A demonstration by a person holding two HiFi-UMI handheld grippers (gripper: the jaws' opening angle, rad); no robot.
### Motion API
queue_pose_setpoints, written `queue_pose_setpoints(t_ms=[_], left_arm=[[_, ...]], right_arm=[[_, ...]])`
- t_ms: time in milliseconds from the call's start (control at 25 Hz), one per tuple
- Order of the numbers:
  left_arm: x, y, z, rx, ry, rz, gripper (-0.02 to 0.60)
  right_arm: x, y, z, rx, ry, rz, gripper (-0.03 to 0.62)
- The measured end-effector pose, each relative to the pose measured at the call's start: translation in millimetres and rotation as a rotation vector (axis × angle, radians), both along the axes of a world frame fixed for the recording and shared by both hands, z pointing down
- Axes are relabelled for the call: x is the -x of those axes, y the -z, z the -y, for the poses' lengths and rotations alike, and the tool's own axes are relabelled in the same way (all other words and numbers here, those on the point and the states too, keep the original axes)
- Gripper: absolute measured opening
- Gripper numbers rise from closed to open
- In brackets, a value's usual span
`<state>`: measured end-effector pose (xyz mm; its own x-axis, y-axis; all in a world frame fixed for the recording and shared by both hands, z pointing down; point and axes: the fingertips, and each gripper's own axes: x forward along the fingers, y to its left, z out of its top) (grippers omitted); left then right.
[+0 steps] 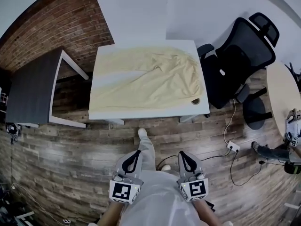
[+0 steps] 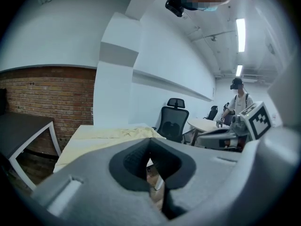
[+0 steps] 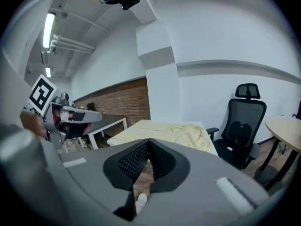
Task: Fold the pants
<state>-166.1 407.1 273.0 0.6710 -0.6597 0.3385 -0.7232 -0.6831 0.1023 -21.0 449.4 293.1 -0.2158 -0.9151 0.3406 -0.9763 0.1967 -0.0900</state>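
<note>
**Both tools clenched and empty; pants spread on the tabletop**

Head view: The pale yellow, softly creased cloth pants [image 1: 150, 76] lie spread flat over most of the white rectangular tabletop [image 1: 141, 113]. Their wider end lies toward the black mesh office chair [image 1: 240, 51]. Well apart from the tabletop, near the picture's lower edge, the grey moulded left tool [image 1: 137, 152] and grey moulded right tool [image 1: 183, 153] are held side by side above the brown wood-plank floor [image 1: 84, 168]. Both point toward the tabletop.

Left gripper view: The left tool [image 2: 149, 142] has its jaws pressed together with nothing between them, and the dark ribbed pads meet along one line. Beyond them the pants [image 2: 113, 134] lie on the tabletop, with the chair [image 2: 173, 119] to the right. The right tool [image 2: 221, 136] shows alongside at the right edge.

Right gripper view: The right tool [image 3: 148, 142] is likewise clamped shut and empty, its pads grid-textured. The pants [image 3: 178, 131] lie ahead, in front of a red brick wall [image 3: 122, 102].
</note>
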Motion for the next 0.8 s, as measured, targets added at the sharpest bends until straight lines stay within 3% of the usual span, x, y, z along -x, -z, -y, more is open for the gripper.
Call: queue_pose_setpoints(t_ms=[120, 200, 480, 760, 800], left_arm=[[-1, -7, 56, 0.012, -0.042, 0.009, 0.002], [-1, -9, 93, 0.010, -0.071, 0.030, 0.002], [16, -38, 194, 0.043, -0.162, 0.111, 0.003], [3, -86, 240, 0.027, -0.404, 0.264, 0.005], [0, -95, 242, 0.024, -0.444, 0.294, 0.059]], right_arm=[[-5, -2, 57, 0.031, -0.031, -0.004, 0.016], [-6, 1, 94, 0.039, -0.032, 0.001, 0.075], [-15, 2, 196, 0.074, -0.064, -0.104, 0.093], [-32, -33, 242, 0.178, -0.080, -0.196, 0.104], [-34, -41, 245, 0.202, -0.070, -0.217, 0.105]])
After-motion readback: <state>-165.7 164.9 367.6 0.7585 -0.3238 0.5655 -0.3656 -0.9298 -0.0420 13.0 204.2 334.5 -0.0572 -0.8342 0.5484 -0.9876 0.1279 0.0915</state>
